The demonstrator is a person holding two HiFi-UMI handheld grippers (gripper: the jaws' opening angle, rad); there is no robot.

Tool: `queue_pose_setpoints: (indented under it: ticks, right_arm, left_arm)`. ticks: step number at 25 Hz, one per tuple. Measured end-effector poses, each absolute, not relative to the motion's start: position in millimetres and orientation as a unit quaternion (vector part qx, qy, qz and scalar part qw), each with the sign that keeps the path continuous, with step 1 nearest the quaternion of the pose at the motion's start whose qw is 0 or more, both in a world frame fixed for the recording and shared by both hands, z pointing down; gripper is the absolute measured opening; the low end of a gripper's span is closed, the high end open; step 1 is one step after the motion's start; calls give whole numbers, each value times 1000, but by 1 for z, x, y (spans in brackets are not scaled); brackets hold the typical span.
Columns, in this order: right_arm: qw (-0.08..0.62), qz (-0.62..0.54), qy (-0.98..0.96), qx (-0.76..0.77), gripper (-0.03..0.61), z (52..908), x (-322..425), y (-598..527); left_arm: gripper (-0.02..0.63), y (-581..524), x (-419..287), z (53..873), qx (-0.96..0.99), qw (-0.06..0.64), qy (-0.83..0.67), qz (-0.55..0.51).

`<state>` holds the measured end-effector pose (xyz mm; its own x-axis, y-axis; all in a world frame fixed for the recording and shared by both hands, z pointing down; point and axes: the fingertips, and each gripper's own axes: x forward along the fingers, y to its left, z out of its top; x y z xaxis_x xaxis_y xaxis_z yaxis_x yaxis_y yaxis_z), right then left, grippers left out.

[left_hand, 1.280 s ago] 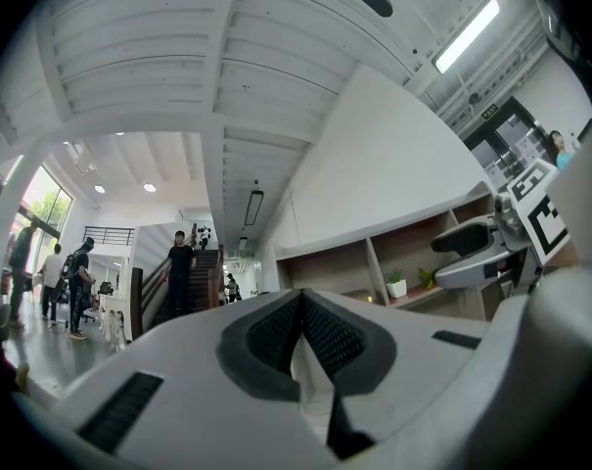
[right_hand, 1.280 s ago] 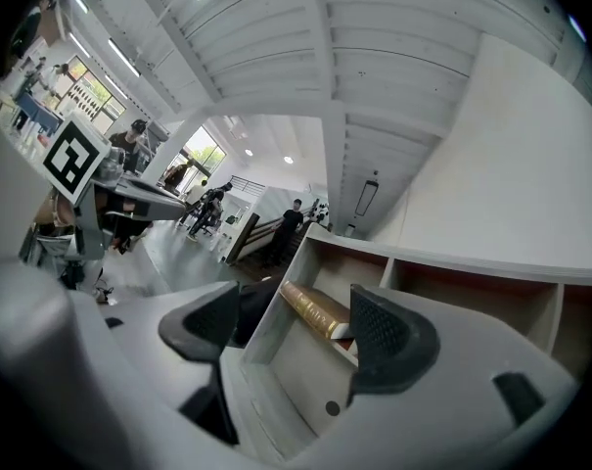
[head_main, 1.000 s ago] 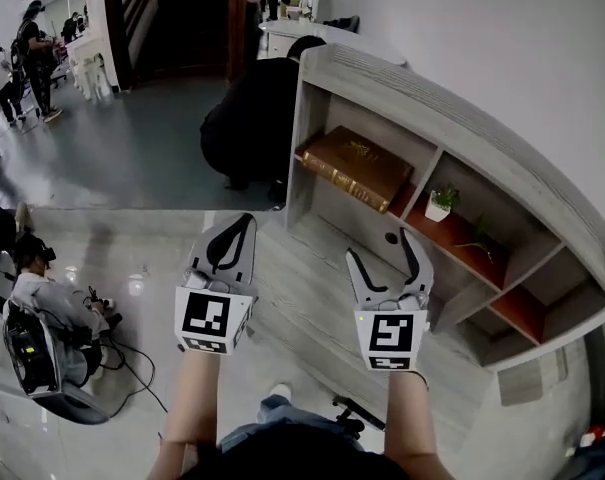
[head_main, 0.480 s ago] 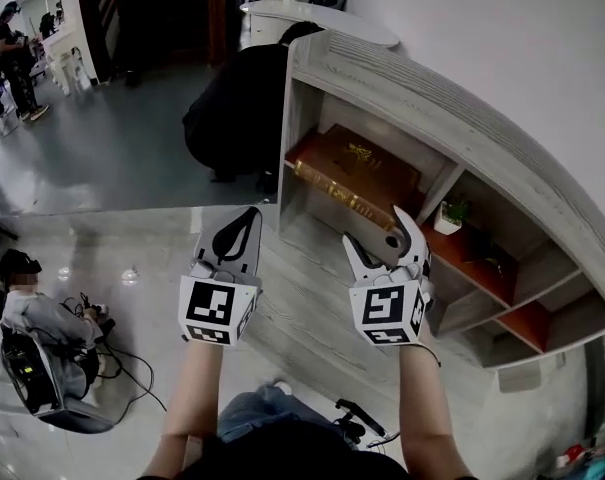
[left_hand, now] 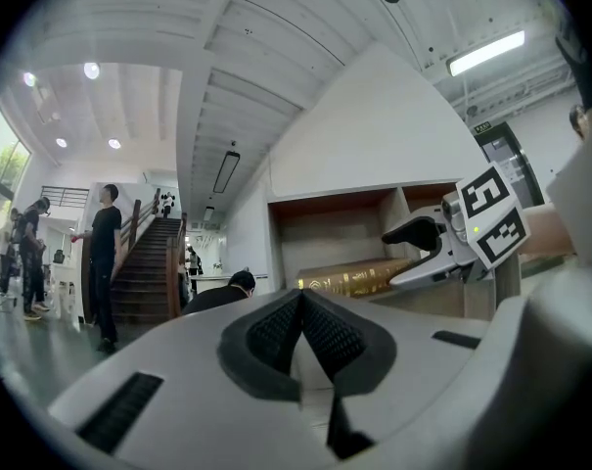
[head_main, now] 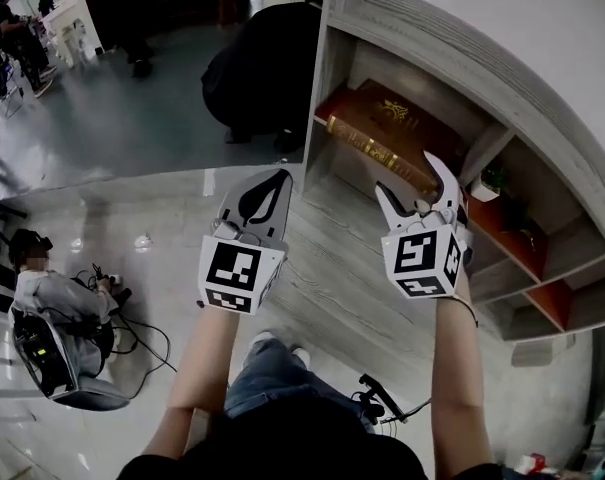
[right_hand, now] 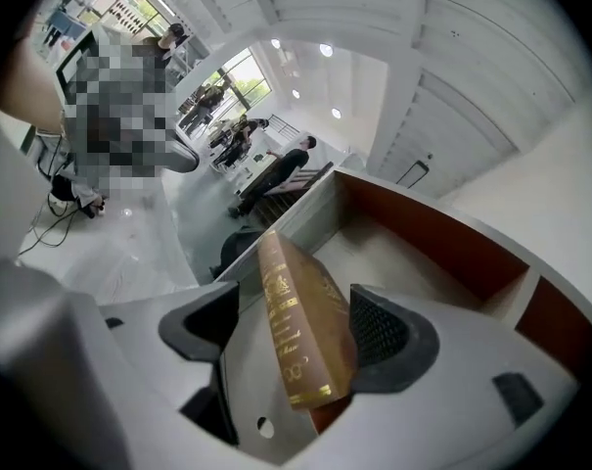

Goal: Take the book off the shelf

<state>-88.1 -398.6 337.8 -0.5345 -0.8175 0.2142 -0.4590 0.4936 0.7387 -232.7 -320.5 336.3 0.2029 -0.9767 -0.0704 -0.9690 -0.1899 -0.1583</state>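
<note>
On the left board of the shelf (head_main: pixel 432 43) the book (head_main: pixel 377 138) lies flat, its spine along the front edge and its near end by the upright divider (head_main: pixel 485 153). The right claw (head_main: pixel 410 178) reaches in at that end. Its jaws stand wide apart with the end of the book between them; one pad is close against the cover, and a gap shows on the spine side. The left claw (head_main: pixel 265 190) hangs lower, out in front of the shelf and well apart from the book, jaws closed together on nothing.

Past the divider, a small potted plant (head_main: pixel 494 180) sits in the next compartment. A person in black (head_main: pixel 262 68) crouches right beside the left end of the shelf. Another person (head_main: pixel 57 298) sits on the floor (head_main: pixel 132 188) far to the left, with cables (head_main: pixel 132 333) trailing nearby.

The book is thick, brown and leather-looking, with gilt bands and lettering on the spine and a gilt emblem on the cover. Grey boards with streaky wood grain make the shelf's frame, and the inner boards are reddish-brown. The floor is grey and glossy, throwing back reflections.
</note>
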Motion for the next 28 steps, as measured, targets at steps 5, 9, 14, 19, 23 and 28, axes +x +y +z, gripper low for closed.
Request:
queue_pose_setpoints:
  ticks: [5, 9, 14, 19, 23, 28]
  right_arm:
    - [321, -337, -792, 395, 365, 339, -104, -415]
    - [374, -364, -757, 393, 365, 345, -113, -435]
    - [457, -382, -713, 370, 365, 374, -121, -462]
    - [499, -368, -688, 377, 365, 390, -120, -482]
    - [533, -384, -649, 384, 365, 394, -116, -495]
    - [556, -370, -633, 392, 366, 396, -114, -506]
  left_arm:
    - [6, -335, -247, 336, -779, 73, 622, -11]
    - [6, -351, -251, 330, -793, 78, 604, -15]
    - [6, -367, -261, 321, -805, 84, 587, -6]
    - [6, -377, -268, 320, -812, 82, 577, 3]
    - [6, -378, -268, 323, -819, 80, 569, 4]
    - [6, -377, -266, 326, -825, 81, 560, 1]
